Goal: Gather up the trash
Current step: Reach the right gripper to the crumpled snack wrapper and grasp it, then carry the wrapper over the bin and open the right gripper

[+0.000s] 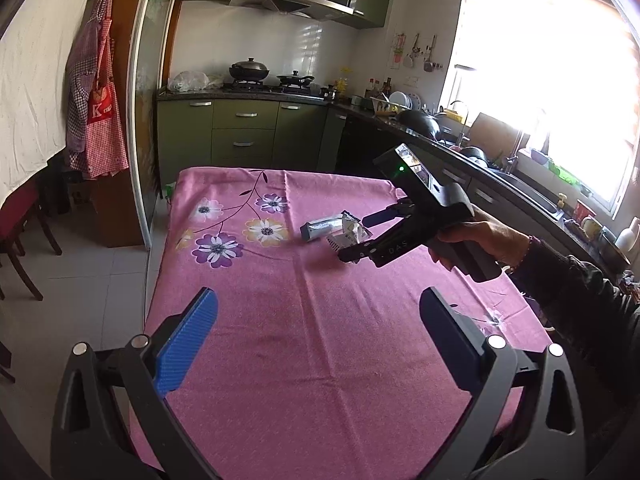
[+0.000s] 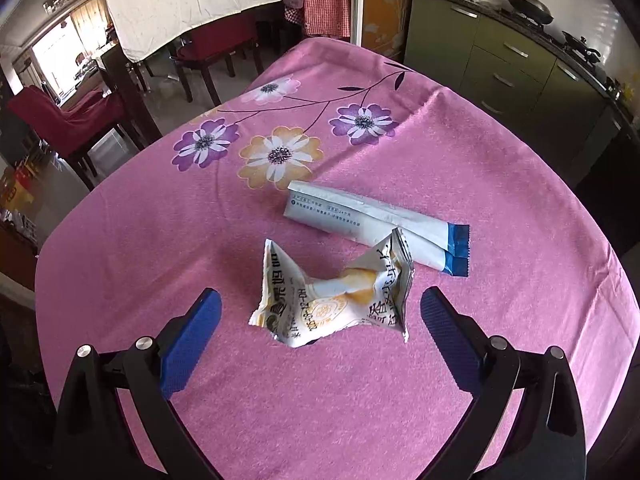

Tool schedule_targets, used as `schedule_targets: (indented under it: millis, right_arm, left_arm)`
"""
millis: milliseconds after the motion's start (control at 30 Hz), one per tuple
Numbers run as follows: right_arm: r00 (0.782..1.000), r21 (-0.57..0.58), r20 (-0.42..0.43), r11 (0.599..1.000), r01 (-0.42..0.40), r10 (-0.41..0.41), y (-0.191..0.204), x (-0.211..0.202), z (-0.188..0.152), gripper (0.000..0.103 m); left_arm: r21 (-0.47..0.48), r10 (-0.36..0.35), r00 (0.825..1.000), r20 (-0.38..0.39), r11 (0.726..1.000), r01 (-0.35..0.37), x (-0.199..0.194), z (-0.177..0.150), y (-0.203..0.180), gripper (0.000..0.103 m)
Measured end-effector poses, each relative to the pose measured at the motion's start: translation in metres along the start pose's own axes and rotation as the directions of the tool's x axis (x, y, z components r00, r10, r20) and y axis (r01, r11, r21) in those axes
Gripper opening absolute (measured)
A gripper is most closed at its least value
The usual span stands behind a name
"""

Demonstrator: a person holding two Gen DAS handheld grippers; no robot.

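Right tongs point(image 2: 320, 312) spread wide, crumpled snack wrapper point(image 2: 332, 296) between their tips; left tongs point(image 1: 318, 316) likewise agape.

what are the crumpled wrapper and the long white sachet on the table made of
Crumpled wrapper: looks like thin printed plastic film, probably foil-lined; it holds sharp creases and its edges show silvery. Long white sachet: seemingly laminated paper or matte film, flat, with a crimped zigzag blue end seal. Both lie on a pink woven-looking tablecloth.

Left claw point(image 1: 318, 334), blue pads spread wide, hangs over the near part of the pink floral-clothed surface point(image 1: 320, 360). Toward the far right edge, the hand-held right claw point(image 1: 354, 236), jaws apart, flanks a crumpled white wrapper point(image 1: 352, 230); a silver-grey sachet point(image 1: 322, 227) lies just beside it.
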State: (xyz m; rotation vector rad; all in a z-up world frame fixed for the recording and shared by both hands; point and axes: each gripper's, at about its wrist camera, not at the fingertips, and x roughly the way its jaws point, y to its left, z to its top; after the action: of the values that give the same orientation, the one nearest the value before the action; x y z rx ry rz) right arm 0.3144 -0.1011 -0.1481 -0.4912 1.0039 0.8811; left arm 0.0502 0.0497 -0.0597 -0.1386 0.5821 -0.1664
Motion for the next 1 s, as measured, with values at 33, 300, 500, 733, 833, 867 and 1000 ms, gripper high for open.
schedule_targets:
  millis: [33, 300, 500, 733, 833, 867, 1000]
  right_arm:
    - [1.000, 0.002, -0.004, 1.000, 0.000, 0.000, -0.001, 0.004, 0.002, 0.098]
    - [0.999, 0.022, -0.026, 0.999, 0.041, -0.040, -0.004, 0.015, 0.009, 0.090]
    - [0.998, 0.023, -0.029, 0.998, 0.064, -0.063, -0.003, 0.016, 0.005, 0.069]
    - [0.999, 0.063, 0.009, 0.997, 0.040, -0.041, -0.007, -0.004, -0.003, 0.066]
    - [0.999, 0.074, 0.025, 0.997, 0.025, -0.026, -0.005, -0.012, -0.009, 0.066]
    - [0.999, 0.077, 0.032, 0.997, 0.022, -0.024, -0.005, -0.015, -0.011, 0.066]
    - [0.998, 0.091, 0.058, 0.996, 0.012, -0.017, -0.001, -0.032, -0.023, 0.066]
  left_arm:
    - [-0.003, -0.001, 1.000, -0.002, 1.000, 0.001, 0.002, 0.000, 0.002, 0.096]
    - [-0.012, -0.011, 1.000, -0.020, 1.000, 0.011, 0.009, -0.002, 0.005, 0.096]
    - [-0.012, -0.015, 1.000, -0.021, 1.000, 0.015, 0.011, -0.003, 0.004, 0.096]
    - [-0.005, -0.018, 1.000, -0.019, 1.000, 0.017, 0.010, -0.002, 0.000, 0.096]
    - [0.000, -0.022, 1.000, -0.018, 1.000, 0.022, 0.010, -0.001, -0.001, 0.096]
    - [0.003, -0.023, 1.000, -0.018, 1.000, 0.023, 0.010, -0.001, -0.003, 0.096]
    - [0.017, -0.028, 0.999, -0.015, 0.999, 0.028, 0.009, -0.001, -0.007, 0.096]
